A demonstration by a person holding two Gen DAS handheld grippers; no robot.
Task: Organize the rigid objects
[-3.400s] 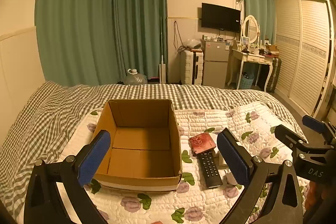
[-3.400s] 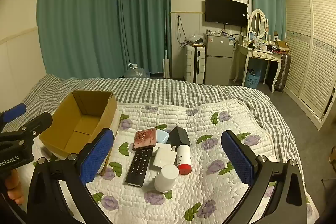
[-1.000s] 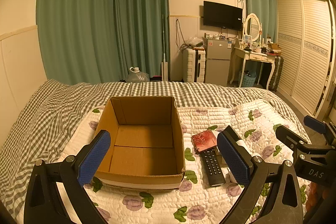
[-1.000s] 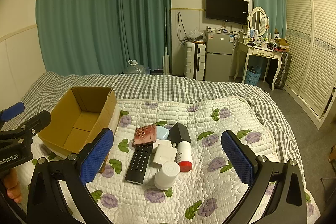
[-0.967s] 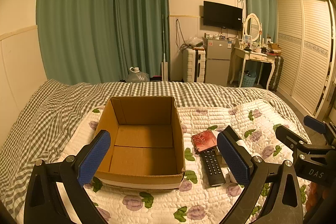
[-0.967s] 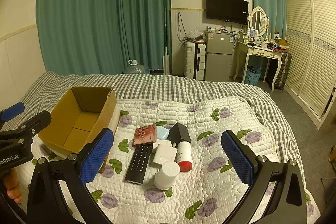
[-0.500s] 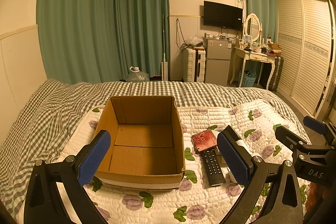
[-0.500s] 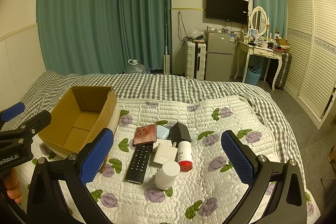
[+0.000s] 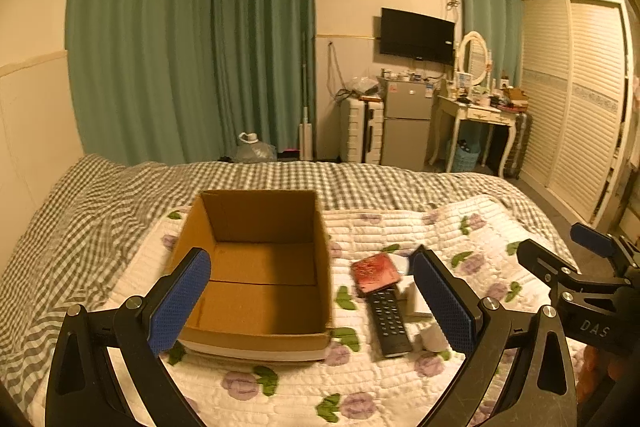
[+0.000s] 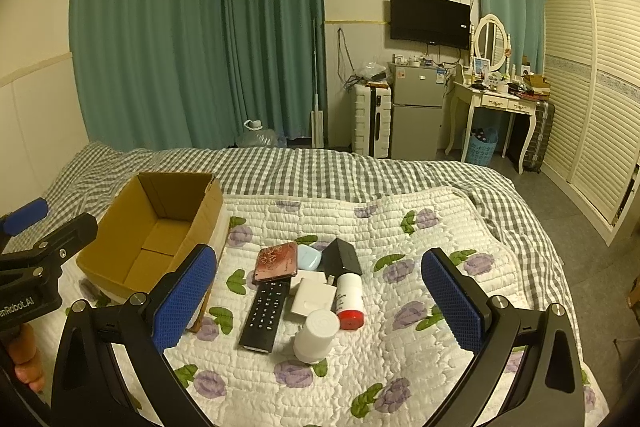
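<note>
An open, empty cardboard box (image 9: 256, 267) sits on the quilted bed, also in the right wrist view (image 10: 160, 227). To its right lies a cluster: black remote (image 10: 266, 315), red patterned phone (image 10: 277, 262), light blue case (image 10: 309, 255), black box (image 10: 340, 257), white flat box (image 10: 313, 301), white bottle with red cap (image 10: 350, 301) and white jar (image 10: 317, 335). The remote (image 9: 388, 323) and phone (image 9: 376, 273) show in the left view. My left gripper (image 9: 316, 301) is open and empty above the box. My right gripper (image 10: 316, 301) is open and empty above the cluster.
The floral quilt (image 10: 420, 307) lies over a grey checked blanket (image 10: 320, 167). Beyond the bed stand green curtains (image 10: 200, 27), a small fridge (image 10: 416, 111), a dressing table (image 10: 496, 99) and a louvred wardrobe (image 10: 592, 107). The bed's right edge drops to the floor.
Both views have lifted slightly, so the box and objects sit a little lower. Nothing on the bed has moved and both grippers stay open.
</note>
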